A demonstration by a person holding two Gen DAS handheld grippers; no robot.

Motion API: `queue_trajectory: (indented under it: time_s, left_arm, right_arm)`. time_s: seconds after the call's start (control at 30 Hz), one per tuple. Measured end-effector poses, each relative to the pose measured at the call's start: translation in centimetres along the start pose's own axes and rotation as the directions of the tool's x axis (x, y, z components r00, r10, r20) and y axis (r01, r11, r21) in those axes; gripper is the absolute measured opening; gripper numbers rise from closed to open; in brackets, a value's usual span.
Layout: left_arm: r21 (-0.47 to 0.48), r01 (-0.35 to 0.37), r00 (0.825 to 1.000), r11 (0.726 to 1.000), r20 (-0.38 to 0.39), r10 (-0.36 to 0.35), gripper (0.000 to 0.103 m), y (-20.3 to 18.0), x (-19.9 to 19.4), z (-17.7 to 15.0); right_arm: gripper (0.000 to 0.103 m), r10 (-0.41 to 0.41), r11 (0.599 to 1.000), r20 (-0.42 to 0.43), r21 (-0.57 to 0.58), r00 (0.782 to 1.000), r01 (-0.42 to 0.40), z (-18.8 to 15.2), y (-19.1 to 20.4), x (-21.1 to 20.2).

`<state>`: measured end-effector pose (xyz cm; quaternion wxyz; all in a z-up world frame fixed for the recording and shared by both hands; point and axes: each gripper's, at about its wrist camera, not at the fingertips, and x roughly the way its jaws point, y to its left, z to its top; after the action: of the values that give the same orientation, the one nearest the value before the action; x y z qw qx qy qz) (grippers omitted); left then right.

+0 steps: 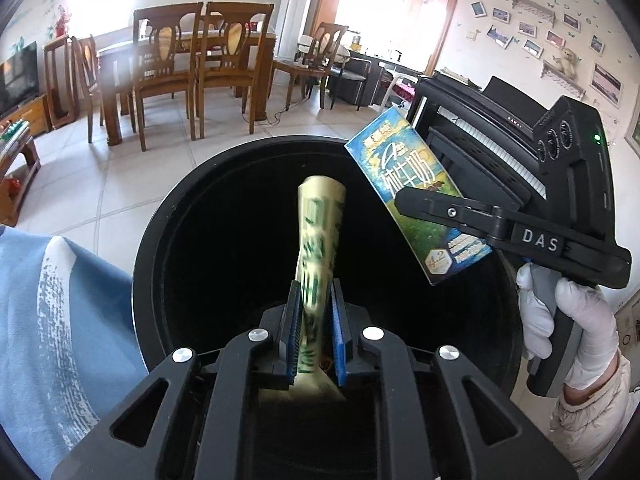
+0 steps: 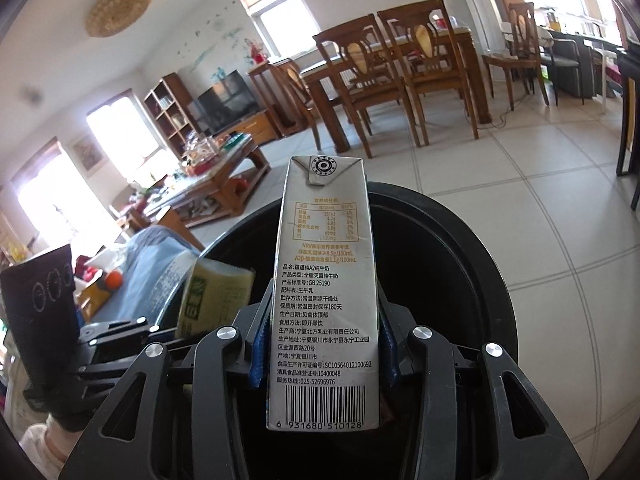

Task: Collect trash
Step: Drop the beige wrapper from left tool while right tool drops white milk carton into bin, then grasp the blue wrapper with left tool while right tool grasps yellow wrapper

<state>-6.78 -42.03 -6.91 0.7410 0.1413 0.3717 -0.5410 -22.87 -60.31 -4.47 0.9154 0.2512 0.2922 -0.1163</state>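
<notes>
A black round bin (image 1: 160,216) gapes right below both grippers. My left gripper (image 1: 315,308) hangs over its mouth with a flattened yellow-green carton (image 1: 318,232) standing between its blue pads. That carton is smeared by motion while the pads look sharp, and a thin gap shows beside it, so the pads do not press on it. My right gripper (image 2: 322,316) is shut on a tall milk carton (image 2: 324,280), held upright over the bin's rim (image 2: 460,232). From the left wrist view this blue-and-green milk carton (image 1: 416,184) tilts above the bin's right edge, held by a white-gloved hand (image 1: 576,320).
A blue cloth-covered seat (image 1: 60,320) lies close on the bin's left. A black piano (image 1: 480,120) stands to its right. Wooden dining chairs and a table (image 1: 192,56) fill the far side of the tiled floor (image 2: 520,184). A cluttered coffee table (image 2: 216,176) sits further left.
</notes>
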Motion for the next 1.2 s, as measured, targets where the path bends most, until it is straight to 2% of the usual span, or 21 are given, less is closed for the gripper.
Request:
queue_trajectory:
  time_s: [0.03,0.1,0.17,0.2,0.23,0.27,0.37,0.4,0.47,0.53,0.67,0.87,1.03,1.2]
  left_arm:
    - [0.000,-0.003,1.000,1.000,0.004,0.003,0.024,0.0,-0.1,0.0]
    - [-0.001,-0.010,1.000,1.000,0.016,0.010,0.054,0.0,-0.4,-0.2]
    - [0.009,-0.034,0.998,0.999,0.050,0.034,0.071,-0.2,-1.1,-0.2]
    - [0.013,-0.039,0.997,0.999,0.060,0.038,0.074,-0.4,-1.4,-0.3]
    - [0.017,-0.041,0.997,0.999,0.067,0.040,0.075,-0.4,-1.7,-0.3]
    - [0.021,-0.043,0.997,0.999,0.070,0.042,0.077,-0.5,-1.9,-0.3]
    - [0.039,-0.051,0.995,0.998,0.093,0.047,0.080,-0.8,-2.7,-0.4]
    - [0.044,-0.053,0.994,0.998,0.101,0.049,0.088,-0.9,-2.9,-0.4]
    - [0.062,-0.062,0.990,0.996,0.132,0.054,0.096,-1.3,-3.7,-0.6]
    - [0.086,-0.069,0.986,0.994,0.157,0.055,0.097,-1.8,-4.4,-0.7]
    - [0.130,-0.075,0.982,0.989,0.180,0.051,0.098,-2.7,-5.4,-0.7]
    - [0.188,-0.117,0.972,0.975,0.225,0.073,0.098,-3.4,-7.7,-1.7]
    - [0.188,-0.156,0.960,0.970,0.261,0.104,0.098,-2.8,-10.2,-2.8]
    - [0.149,-0.211,0.943,0.966,0.290,0.161,0.098,-0.5,-13.2,-4.0]
  right_arm:
    - [0.044,-0.002,1.000,0.000,-0.001,1.000,0.002,0.0,0.0,0.0]
    - [0.046,0.002,1.000,-0.001,-0.005,1.000,-0.002,-0.1,0.2,-0.2]
    - [0.053,0.012,1.000,0.001,-0.019,1.000,-0.012,-0.1,0.5,-0.2]
    - [0.062,0.007,1.000,0.006,-0.029,1.000,-0.007,-0.1,0.8,-0.4]
    - [0.080,-0.007,0.999,0.011,-0.035,1.000,0.008,-0.2,1.2,-0.7]
    - [0.085,-0.036,0.999,0.025,-0.035,0.999,0.037,-0.4,1.7,-1.2]
    - [0.086,-0.020,1.000,0.062,-0.023,0.998,0.022,-0.2,1.9,-2.1]
    - [0.087,-0.014,1.000,0.073,-0.014,0.997,0.015,-0.1,1.8,-2.5]
    - [0.091,0.000,1.000,0.100,0.008,0.995,-0.001,0.1,1.8,-3.3]
    - [0.098,0.006,1.000,0.114,0.021,0.993,-0.008,0.5,2.0,-3.8]
    - [0.098,0.014,0.999,0.105,0.034,0.994,-0.018,0.7,2.4,-4.4]
    - [0.098,-0.019,1.000,0.061,0.024,0.998,0.018,1.0,3.9,-4.2]
    - [0.098,-0.008,0.999,0.038,0.038,0.999,0.006,1.5,6.0,-3.8]
    - [0.098,0.007,1.000,0.024,-0.018,1.000,-0.006,1.8,9.9,-2.9]
